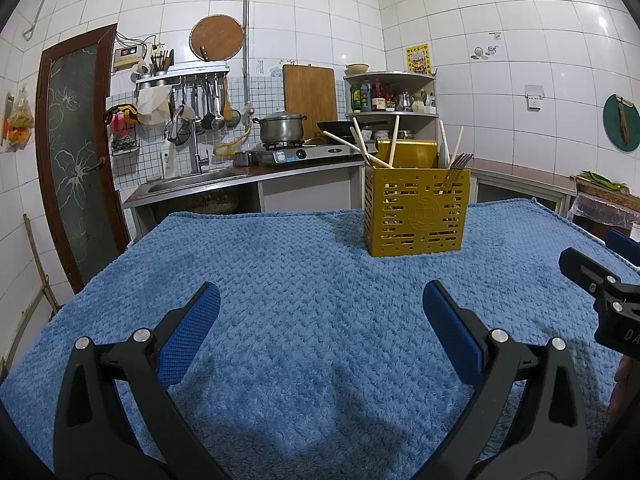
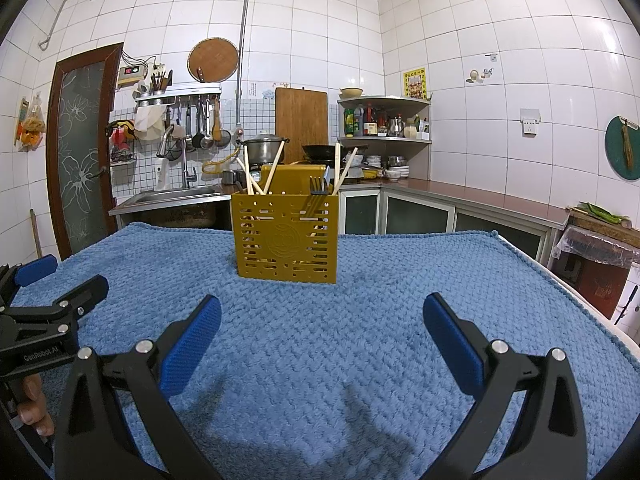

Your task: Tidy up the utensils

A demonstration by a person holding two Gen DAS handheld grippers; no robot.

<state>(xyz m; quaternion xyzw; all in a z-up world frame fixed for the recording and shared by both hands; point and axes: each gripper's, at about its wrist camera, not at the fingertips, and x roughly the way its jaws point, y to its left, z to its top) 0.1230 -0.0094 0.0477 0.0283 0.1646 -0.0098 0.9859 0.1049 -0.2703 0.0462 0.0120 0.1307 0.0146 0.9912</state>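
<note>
From the left wrist view, your left gripper (image 1: 321, 304) has its fingers wide apart with nothing between them, low over the blue towel (image 1: 280, 280) that covers the tabletop. The yellow holder (image 1: 416, 214) stands upright at the far side, right of centre, well apart from your fingers. Wooden chopsticks (image 1: 362, 146) lean out of its left part and forks (image 1: 460, 162) sit in its right part. No loose utensil shows on the towel here, so the sorting looks done or nearly so. The main risk, in my judgement, is the leaning chopsticks: reach in from the left and a finger could catch one and flick it out or tip the holder, which looks light and stands on soft pile. Your right gripper (image 1: 600, 280) shows at the right edge, so the two could knock each other if both go in together.

From the right wrist view, your right gripper (image 2: 322, 308) is likewise spread apart and holding nothing. The holder (image 2: 286, 236) stands straight ahead on the towel (image 2: 440, 280), clear of the fingers. Chopsticks (image 2: 276, 164) fan out on the left, forks (image 2: 318, 188) stand beside more sticks on the right. The left gripper (image 2: 60, 312) sits near at the left. Grab a stick near its top and it may lever the others. The towel could also snag a fingertip and drag the holder.
</note>
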